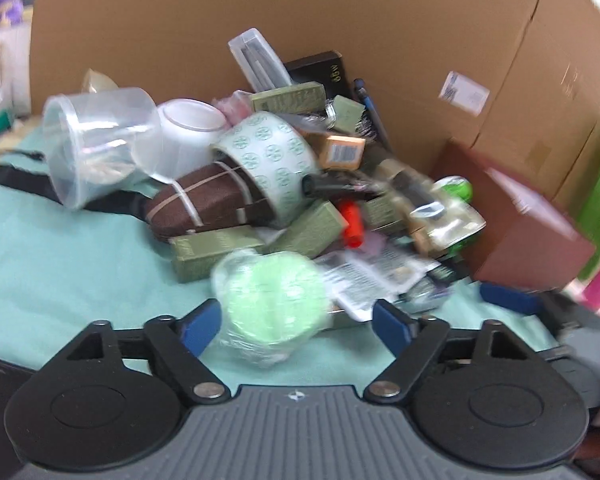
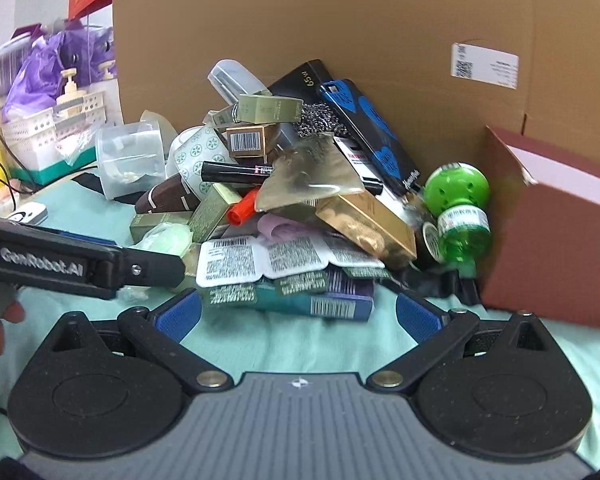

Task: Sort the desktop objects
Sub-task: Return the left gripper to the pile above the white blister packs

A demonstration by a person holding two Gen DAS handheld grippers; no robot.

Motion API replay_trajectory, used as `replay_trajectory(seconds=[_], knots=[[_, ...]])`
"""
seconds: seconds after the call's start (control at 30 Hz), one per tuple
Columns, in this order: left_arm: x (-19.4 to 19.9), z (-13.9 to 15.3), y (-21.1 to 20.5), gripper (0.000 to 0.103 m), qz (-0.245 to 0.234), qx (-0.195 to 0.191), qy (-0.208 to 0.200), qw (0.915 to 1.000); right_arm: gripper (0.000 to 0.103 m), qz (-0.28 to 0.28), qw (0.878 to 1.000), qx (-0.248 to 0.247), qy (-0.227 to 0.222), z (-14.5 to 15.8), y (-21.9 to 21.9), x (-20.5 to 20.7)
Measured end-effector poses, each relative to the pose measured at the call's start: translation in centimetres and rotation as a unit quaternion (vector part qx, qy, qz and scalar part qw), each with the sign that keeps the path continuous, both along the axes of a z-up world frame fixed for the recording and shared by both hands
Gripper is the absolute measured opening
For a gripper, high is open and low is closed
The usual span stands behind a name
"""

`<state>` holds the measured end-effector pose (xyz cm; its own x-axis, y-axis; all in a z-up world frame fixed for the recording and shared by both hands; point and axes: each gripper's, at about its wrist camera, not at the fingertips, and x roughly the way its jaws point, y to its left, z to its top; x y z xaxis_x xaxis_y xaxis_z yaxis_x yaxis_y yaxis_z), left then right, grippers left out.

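A pile of desktop objects lies on the teal cloth (image 1: 60, 248) against a cardboard wall. My left gripper (image 1: 296, 326) is open, its blue pads either side of a pale green wrapped bundle (image 1: 274, 304) at the pile's near edge; the right pad stands clear of it. The same bundle shows in the right wrist view (image 2: 166, 238), with the left gripper's arm (image 2: 80, 262) beside it. My right gripper (image 2: 298, 314) is open and empty, just short of the white blister packs (image 2: 268, 258) and a teal box (image 2: 320, 302).
The pile holds a patterned tape roll (image 1: 272, 160), a brown case (image 1: 204, 204), clear tubs (image 1: 96, 140), olive boxes (image 1: 212, 254), a red marker (image 2: 242, 208), a gold box (image 2: 368, 224) and a green bottle (image 2: 458, 208). A maroon box (image 2: 556, 232) stands at the right. Baskets (image 2: 48, 128) sit far left.
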<state>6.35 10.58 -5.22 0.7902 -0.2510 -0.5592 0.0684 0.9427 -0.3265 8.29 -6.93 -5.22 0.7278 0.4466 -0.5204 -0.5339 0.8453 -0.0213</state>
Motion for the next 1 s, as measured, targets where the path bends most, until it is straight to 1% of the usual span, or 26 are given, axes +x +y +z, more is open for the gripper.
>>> replay_trajectory(seconds=[0.03, 0.1, 0.17, 0.23, 0.33, 0.4, 0.47, 0.57, 0.6, 0.63, 0.67, 0.7, 0.73, 0.77, 0.8, 0.87, 0.93, 1.0], knots=[[-0.2, 0.3, 0.1, 0.083, -0.013, -0.018, -0.007, 0.9997, 0.101, -0.001, 1.000, -0.003, -0.003, 0.0, 0.1, 0.3], [-0.2, 0.8, -0.2, 0.083, -0.040, -0.037, -0.013, 0.9984, 0.101, -0.004, 1.000, -0.002, -0.007, 0.0, 0.0, 0.8], [0.0, 0.8, -1.1, 0.081, -0.062, -0.040, -0.015, 0.9972, 0.101, -0.007, 1.000, 0.005, -0.004, 0.0, -0.3, 1.6], [0.6, 0.8, -1.8, 0.080, -0.069, -0.035, -0.016, 0.9969, 0.101, 0.003, 1.000, 0.010, -0.001, -0.1, -0.5, 2.3], [1.4, 0.8, -2.4, 0.080, -0.080, -0.039, -0.016, 0.9959, 0.101, 0.011, 1.000, -0.003, -0.005, -0.7, -0.3, 3.2], [1.9, 0.8, -2.8, 0.080, -0.081, -0.031, -0.020, 0.9960, 0.101, 0.022, 1.000, 0.000, -0.003, -0.9, -0.2, 3.7], [2.6, 0.5, -3.1, 0.081, -0.072, -0.016, -0.026, 0.9970, 0.101, 0.038, 0.999, 0.011, 0.007, -1.1, -0.2, 4.4], [3.6, 0.3, -3.8, 0.083, -0.064, 0.023, -0.037, 0.9970, 0.102, 0.051, 0.998, 0.032, 0.028, -1.3, 0.0, 5.5], [3.8, 0.2, -4.0, 0.085, -0.058, 0.039, -0.042, 0.9967, 0.102, 0.048, 0.998, 0.037, 0.033, -1.4, 0.1, 5.8], [4.0, 0.1, -4.0, 0.094, -0.051, 0.044, -0.041, 0.9969, 0.101, 0.049, 0.997, 0.039, 0.039, -1.4, 0.2, 6.2], [4.3, 0.0, -3.8, 0.099, -0.044, 0.044, -0.036, 0.9974, 0.101, 0.051, 0.997, 0.039, 0.038, -1.4, 0.3, 6.3], [4.4, -0.1, -3.5, 0.098, -0.040, 0.039, -0.033, 0.9979, 0.098, 0.053, 0.997, 0.039, 0.038, -1.5, 0.2, 6.3], [4.4, -0.1, -3.3, 0.097, -0.038, 0.032, -0.032, 0.9983, 0.090, 0.051, 0.997, 0.040, 0.035, -1.4, 0.2, 6.2], [4.4, -0.1, -3.0, 0.097, -0.040, 0.027, -0.030, 0.9984, 0.086, 0.045, 0.998, 0.036, 0.026, -1.4, 0.1, 5.8], [4.3, -0.1, -2.9, 0.096, -0.043, 0.028, -0.030, 0.9983, 0.079, 0.044, 0.998, 0.033, 0.017, -1.3, 0.0, 5.4], [4.0, -0.1, -3.0, 0.095, -0.049, 0.039, -0.035, 0.9974, 0.076, 0.045, 0.999, 0.027, 0.010, -1.1, -0.2, 4.6], [3.6, 0.0, -3.1, 0.094, -0.054, 0.041, -0.037, 0.9970, 0.072, 0.046, 0.998, 0.030, 0.012, -1.1, -0.6, 4.3], [3.2, 0.2, -3.5, 0.092, -0.058, 0.046, -0.039, 0.9965, 0.069, 0.045, 0.999, 0.028, 0.005, -1.0, -0.8, 3.6]])
